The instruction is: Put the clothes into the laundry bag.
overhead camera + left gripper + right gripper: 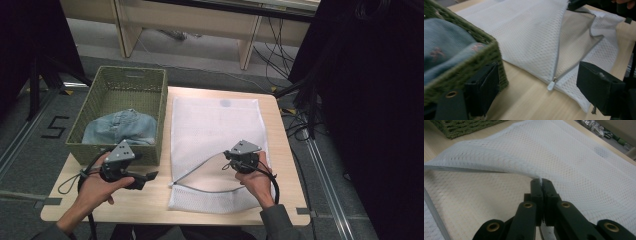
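The left gripper (145,179) is held low by the left hand (96,186) near the table's front edge, its jaws set wide apart and pointed to the person's right, with nothing gripped between them, as is seen in the left gripper view. The right gripper (231,156) is held by the right hand (257,179), whose forearm comes in from the bottom right, and its grey plate is turned upward. Its jaws are pressed together in the right gripper view, where a fold of white mesh bag (574,160) is pinched at their tips and lifted.
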